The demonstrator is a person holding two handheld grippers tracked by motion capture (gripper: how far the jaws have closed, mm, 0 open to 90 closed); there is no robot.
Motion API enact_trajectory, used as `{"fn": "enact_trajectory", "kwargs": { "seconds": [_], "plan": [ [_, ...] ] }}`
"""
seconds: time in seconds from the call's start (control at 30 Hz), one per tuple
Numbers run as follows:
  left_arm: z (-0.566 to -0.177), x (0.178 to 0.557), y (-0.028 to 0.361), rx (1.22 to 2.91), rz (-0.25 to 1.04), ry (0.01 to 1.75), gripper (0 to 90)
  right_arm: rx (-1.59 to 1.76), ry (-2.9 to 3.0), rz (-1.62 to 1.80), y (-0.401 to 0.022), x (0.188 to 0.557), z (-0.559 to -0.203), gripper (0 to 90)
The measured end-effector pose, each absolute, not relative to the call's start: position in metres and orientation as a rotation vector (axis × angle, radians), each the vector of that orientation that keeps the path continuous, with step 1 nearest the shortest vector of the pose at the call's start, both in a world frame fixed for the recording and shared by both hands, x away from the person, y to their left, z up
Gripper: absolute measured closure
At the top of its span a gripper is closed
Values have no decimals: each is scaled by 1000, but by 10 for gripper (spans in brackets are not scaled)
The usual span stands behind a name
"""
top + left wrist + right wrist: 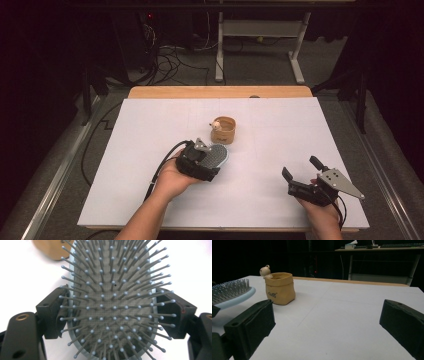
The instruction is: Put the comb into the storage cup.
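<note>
1. Left gripper [212, 161]: jaws clamped across the sides of the hairbrush [112, 302], bristles up, held just near of the tan pot [223, 130], probably for placing.
2. Right gripper [301, 169]: jaws wide apart, empty, parked near right on the table [280, 125].

High view overlooks table [150, 200]; gripper views perhaps closer.

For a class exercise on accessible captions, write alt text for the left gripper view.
A pale blue oval hairbrush with grey ball-tipped bristles faces the camera, clamped at its sides between the left gripper's two black fingers. Behind it lie a white table and the edge of a tan pot.
</note>
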State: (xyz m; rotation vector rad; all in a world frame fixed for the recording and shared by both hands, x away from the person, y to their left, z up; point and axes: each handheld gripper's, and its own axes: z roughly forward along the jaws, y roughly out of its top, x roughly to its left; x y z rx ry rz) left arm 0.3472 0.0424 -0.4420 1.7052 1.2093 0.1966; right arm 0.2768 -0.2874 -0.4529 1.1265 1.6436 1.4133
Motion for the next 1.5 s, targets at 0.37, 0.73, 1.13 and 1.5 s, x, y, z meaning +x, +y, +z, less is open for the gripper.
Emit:
{"fn": "enact_trajectory", "kwargs": {
  "seconds": [0.37, 0.73, 1.13, 1.5],
  "plan": [
    [-439, 330, 83, 1592, 211, 1229, 208, 1134, 1630, 1416, -290, 276, -452, 4],
    [-441, 318, 110, 1493, 201, 1222, 207, 1126, 1629, 1418, -289, 275, -451, 4],
    [-443, 317, 121, 1460, 245, 1228, 207, 1118, 1631, 1413, -287, 275, -451, 3],
    [-442, 316, 120, 1443, 259, 1208, 207, 1114, 1635, 1415, -287, 275, -450, 4]
  ]
}}
